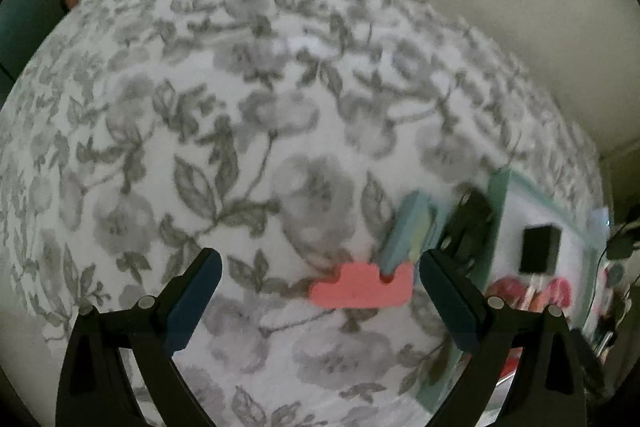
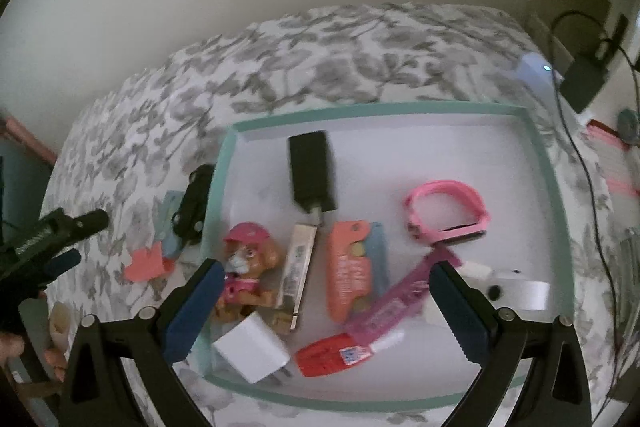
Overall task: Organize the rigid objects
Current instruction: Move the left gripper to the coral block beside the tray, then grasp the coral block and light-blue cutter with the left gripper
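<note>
Left gripper (image 1: 320,269): jaws spread wide, nothing held, hovering over the floral bedspread (image 1: 240,115); salmon-pink notched piece (image 1: 362,289) lying flat on the fabric between the fingertips, nearer the right-hand one, touching neither; pale blue flat piece (image 1: 412,227) just behind it, one end meeting the pink notch; small black object (image 1: 470,215) beside that, close against the outer wall of the teal-rimmed tray (image 1: 498,195).

Right gripper (image 2: 326,275): jaws likewise fully apart, empty, poised above the near half of the tray (image 2: 544,163). Within the tray, on its white floor: black rectangular block (image 2: 312,171) toward the far left; toy puppy in a pink cap (image 2: 250,259) next to the left fingertip; narrow tan stick (image 2: 298,267) beside the puppy; salmon flat case (image 2: 348,267) at centre, overlapping a blue card; pink watch band (image 2: 446,207) to the right; translucent purple strip (image 2: 400,295) running diagonally; white charger cube (image 2: 252,351) and red tag (image 2: 332,355) along the near edge; white objects at the right, blurred.

Outside the tray, on the bedspread, to its left: pink piece, blue piece and black object.
</note>
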`<control>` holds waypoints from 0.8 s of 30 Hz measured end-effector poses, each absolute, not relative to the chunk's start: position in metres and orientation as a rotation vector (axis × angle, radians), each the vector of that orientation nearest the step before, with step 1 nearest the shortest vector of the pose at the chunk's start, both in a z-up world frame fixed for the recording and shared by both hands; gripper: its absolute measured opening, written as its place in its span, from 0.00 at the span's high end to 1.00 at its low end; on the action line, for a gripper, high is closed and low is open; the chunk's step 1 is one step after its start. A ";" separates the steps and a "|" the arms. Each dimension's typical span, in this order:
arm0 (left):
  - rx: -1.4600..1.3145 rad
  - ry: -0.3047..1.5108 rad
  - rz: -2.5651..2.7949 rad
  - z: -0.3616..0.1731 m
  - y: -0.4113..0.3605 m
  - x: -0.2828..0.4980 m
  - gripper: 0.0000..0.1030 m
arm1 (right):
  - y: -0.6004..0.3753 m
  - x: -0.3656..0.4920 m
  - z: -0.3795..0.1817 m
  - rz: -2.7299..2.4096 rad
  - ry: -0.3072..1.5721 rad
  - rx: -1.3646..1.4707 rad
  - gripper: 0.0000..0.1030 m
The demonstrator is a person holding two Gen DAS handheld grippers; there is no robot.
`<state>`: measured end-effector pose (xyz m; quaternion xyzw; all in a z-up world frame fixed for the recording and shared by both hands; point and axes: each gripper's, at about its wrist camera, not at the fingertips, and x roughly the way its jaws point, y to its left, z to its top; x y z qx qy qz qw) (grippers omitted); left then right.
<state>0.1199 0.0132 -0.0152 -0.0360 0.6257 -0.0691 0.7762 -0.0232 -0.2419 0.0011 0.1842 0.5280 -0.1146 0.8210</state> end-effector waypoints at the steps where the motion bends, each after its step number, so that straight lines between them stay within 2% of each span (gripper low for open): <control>1: -0.069 1.368 -0.160 -0.020 0.010 0.119 0.04 | -0.240 -0.022 0.000 -0.243 1.128 0.382 0.00; 14: -0.013 1.461 -0.233 -0.053 -0.019 0.113 0.04 | -0.232 -0.017 -0.006 -0.239 1.163 0.331 0.00; 16: -0.012 1.461 -0.243 -0.054 -0.021 0.113 0.09 | -0.231 -0.017 -0.006 -0.239 1.165 0.328 0.00; 17: -0.013 1.464 -0.258 -0.055 -0.022 0.112 0.19 | -0.231 -0.017 -0.006 -0.239 1.167 0.327 0.00; 18: -0.018 1.468 -0.267 -0.055 -0.027 0.112 0.25 | -0.231 -0.017 -0.006 -0.240 1.169 0.325 0.00; 20: 0.012 1.463 -0.261 -0.054 -0.032 0.112 0.31 | -0.231 -0.016 -0.007 -0.241 1.173 0.322 0.00; 24: -0.004 1.459 -0.272 -0.054 -0.032 0.111 0.31 | -0.230 -0.016 -0.009 -0.242 1.178 0.315 0.00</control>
